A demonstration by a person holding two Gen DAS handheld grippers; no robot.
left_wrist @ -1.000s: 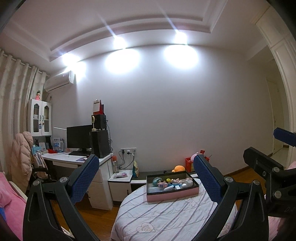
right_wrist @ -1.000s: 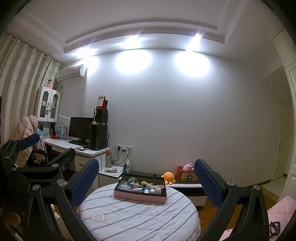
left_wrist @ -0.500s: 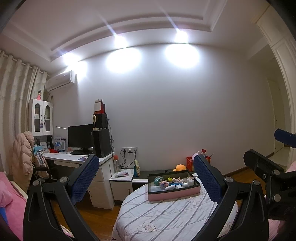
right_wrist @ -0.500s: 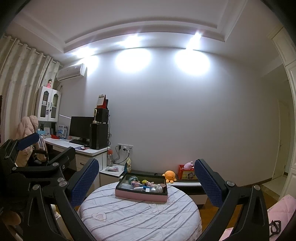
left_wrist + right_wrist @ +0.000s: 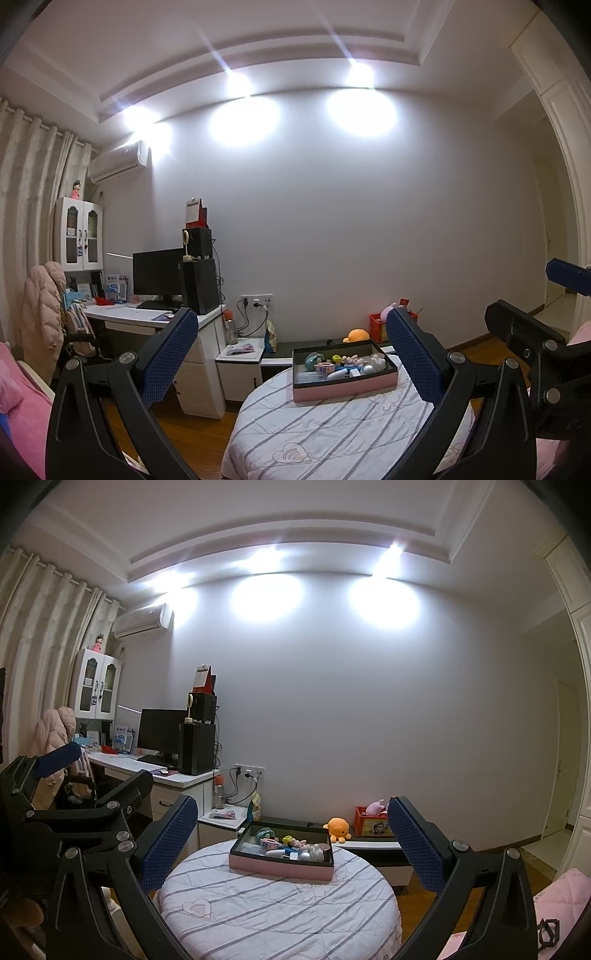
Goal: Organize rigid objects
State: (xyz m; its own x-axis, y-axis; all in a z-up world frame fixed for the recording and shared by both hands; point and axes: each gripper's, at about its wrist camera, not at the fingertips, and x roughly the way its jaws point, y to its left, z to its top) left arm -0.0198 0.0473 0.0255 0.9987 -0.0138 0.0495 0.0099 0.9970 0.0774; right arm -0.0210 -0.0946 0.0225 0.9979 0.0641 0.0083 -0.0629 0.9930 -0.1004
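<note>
Pink tray, long axis crosswise on bed

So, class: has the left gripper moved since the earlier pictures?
Yes. In its own view the pink-sided tray and white desk sit lower and further left than a second ago, so the left gripper has tilted slightly up and rightward.

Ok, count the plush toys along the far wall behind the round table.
2. An orange octopus plush sits on the low dark bench, left of the red box. A pink plush rests on top of that box. Others may be hidden behind the tray.
</note>
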